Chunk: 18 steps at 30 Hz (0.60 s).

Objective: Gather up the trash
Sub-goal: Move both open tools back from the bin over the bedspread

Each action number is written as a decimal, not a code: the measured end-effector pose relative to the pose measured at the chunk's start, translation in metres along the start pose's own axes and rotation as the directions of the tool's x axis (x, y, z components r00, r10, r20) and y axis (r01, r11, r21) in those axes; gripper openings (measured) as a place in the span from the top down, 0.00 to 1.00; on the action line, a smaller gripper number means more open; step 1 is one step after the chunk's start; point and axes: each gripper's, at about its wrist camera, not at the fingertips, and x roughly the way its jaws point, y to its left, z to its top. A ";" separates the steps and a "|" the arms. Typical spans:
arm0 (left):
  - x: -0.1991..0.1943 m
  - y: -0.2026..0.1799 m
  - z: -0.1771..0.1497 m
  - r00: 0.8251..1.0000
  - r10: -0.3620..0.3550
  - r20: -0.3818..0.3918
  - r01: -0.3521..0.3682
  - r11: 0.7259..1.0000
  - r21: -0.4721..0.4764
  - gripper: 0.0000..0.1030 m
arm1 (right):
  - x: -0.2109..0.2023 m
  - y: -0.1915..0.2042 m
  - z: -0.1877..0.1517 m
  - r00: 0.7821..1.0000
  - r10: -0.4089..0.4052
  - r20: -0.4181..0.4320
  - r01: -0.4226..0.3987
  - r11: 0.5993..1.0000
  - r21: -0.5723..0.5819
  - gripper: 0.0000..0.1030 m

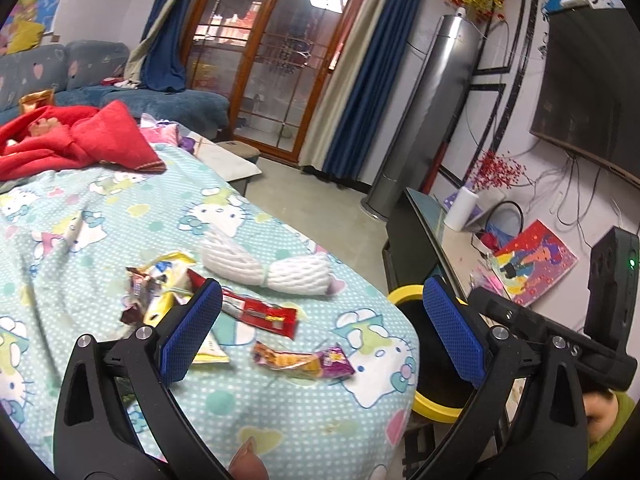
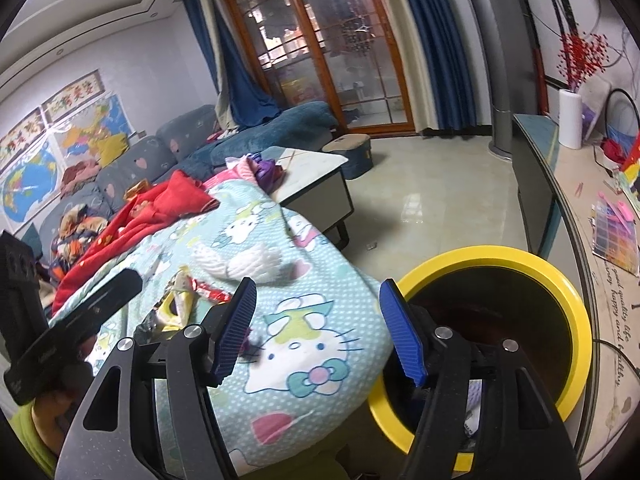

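Left wrist view: both claws, left claw (image 1: pixel 320 328) and right claw (image 2: pixel 318 330), gape empty; wrappers (image 1: pixel 264 316) litter the blanket (image 1: pixel 280 412). Next: grasp one, carry to bin (image 2: pixel 576 300).

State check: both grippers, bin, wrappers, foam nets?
Left gripper: open, empty.
Right gripper: open, empty.
Bin: upright, uncovered, beside the bed.
Red wrapper: flat on blanket.
Orange-purple wrapper: flat on blanket.
Wrapper pile: crumpled, heaped.
Foam nets: tied together, lying on blanket.
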 end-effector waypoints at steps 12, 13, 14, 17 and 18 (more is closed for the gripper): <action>-0.012 0.034 0.008 0.996 0.077 0.042 -0.075 0.995 -0.063 0.11 | 0.011 0.031 -0.008 0.998 0.039 -0.054 -0.043 0.996 -0.073 0.39; -0.014 0.038 0.008 0.996 0.084 0.043 -0.081 0.994 -0.071 0.11 | 0.013 0.034 -0.009 0.997 0.042 -0.061 -0.047 0.996 -0.080 0.39; -0.015 0.042 0.009 0.995 0.092 0.045 -0.088 0.993 -0.080 0.11 | 0.014 0.037 -0.009 0.997 0.045 -0.066 -0.050 0.995 -0.086 0.39; -0.018 0.053 0.011 0.992 0.114 0.049 -0.108 0.989 -0.102 0.11 | 0.018 0.043 -0.012 0.996 0.049 -0.077 -0.057 0.993 -0.101 0.39; -0.018 0.057 0.012 0.991 0.122 0.051 -0.116 0.987 -0.109 0.11 | 0.019 0.045 -0.013 0.995 0.050 -0.081 -0.058 0.993 -0.106 0.39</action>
